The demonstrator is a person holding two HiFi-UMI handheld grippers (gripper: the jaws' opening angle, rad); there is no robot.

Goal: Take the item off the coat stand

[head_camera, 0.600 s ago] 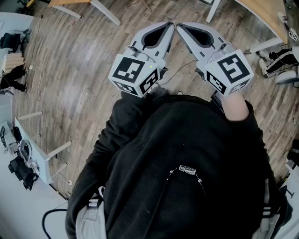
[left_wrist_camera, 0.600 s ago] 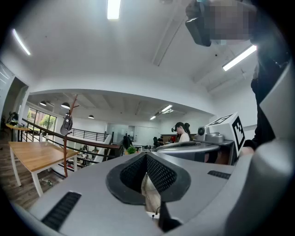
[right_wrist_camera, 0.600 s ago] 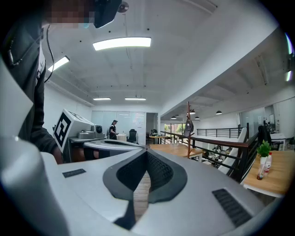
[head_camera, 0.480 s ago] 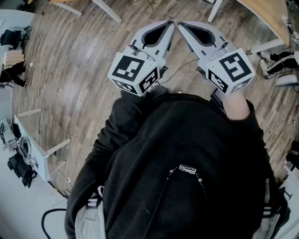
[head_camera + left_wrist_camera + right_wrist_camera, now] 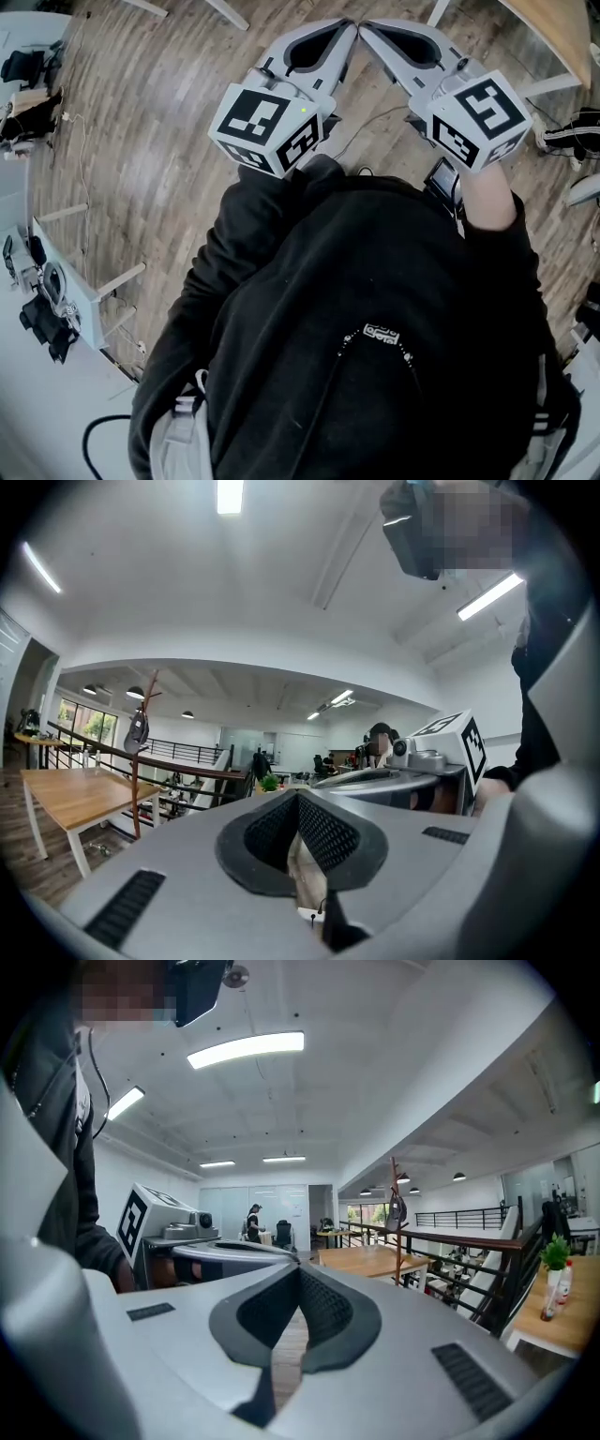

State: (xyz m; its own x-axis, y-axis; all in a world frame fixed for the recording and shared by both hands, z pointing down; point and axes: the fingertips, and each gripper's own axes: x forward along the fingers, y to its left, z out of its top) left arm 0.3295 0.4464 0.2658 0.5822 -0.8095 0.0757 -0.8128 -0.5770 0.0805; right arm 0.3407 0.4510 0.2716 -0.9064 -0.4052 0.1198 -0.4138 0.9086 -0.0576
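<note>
- Left gripper point(image 5: 345, 31): jaws were closed together with nothing between them; it was held level ahead of the person's chest.
- Right gripper point(image 5: 368, 31): jaws were likewise closed and empty; its tip lay just beside the left gripper's tip, above the wood floor point(image 5: 159, 141).
- Coat stand point(image 5: 139, 785): a reddish pole, it stood well away beside a wooden table point(image 5: 75, 797) and near a dark railing point(image 5: 187, 766).
- Item point(image 5: 137, 729): a dark object, it hung near the top of the stand, well apart from both grippers.
</note>
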